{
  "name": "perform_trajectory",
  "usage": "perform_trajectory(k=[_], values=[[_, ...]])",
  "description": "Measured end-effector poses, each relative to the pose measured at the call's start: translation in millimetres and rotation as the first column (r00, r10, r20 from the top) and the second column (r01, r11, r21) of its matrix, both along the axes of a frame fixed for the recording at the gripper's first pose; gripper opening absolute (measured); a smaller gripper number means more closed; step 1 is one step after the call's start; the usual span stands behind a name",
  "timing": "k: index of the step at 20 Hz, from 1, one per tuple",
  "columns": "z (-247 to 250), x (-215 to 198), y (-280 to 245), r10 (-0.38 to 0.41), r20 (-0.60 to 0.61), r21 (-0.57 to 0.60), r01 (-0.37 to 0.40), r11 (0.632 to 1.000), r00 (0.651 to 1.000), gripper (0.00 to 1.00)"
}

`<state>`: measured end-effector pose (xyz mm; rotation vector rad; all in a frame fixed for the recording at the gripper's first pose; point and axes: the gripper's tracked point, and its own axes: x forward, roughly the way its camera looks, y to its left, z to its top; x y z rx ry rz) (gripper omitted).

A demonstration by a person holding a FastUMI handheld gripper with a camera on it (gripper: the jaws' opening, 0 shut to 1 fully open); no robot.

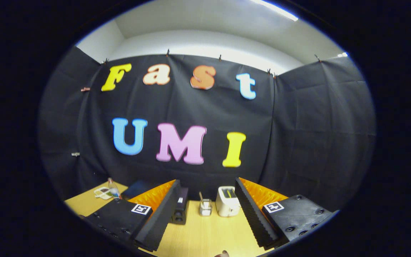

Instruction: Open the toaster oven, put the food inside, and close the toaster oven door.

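While my fingers [205, 210] stand wide apart with nothing between them, I look along a wooden table [198, 235] toward the booth's black cloth wall. Beyond my tips, near the wall, stand a white toaster [227, 201], a clear glass [205, 207] just beside it, and a dark box [179, 206] against my left finger. I cannot make out the toaster oven or the food.

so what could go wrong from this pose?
1. The gripper is open and empty, aimed high at the wall, so the wooden table is barely seen; a reach from here is half blind.
2. A glass jar stands close beside the white appliance, just ahead of the fingers, easy to knock.
3. A dark box sits near the left finger and may snag.
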<state>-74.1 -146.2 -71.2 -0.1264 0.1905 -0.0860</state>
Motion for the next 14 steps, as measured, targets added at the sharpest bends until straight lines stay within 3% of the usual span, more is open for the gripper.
perform_trajectory(k=[3, 8, 14], values=[[65.0, 10.2, 42.8, 0.095, 0.122, 0.056, -0.103, 0.993, 0.988, 0.97], [109.5, 8.0, 92.5, 0.187, 0.219, 0.154, -0.223, 0.963, 0.958, 0.97], [100.9, 9.9, 91.7, 0.165, 0.200, 0.151, -0.197, 0.969, 0.966, 0.97]])
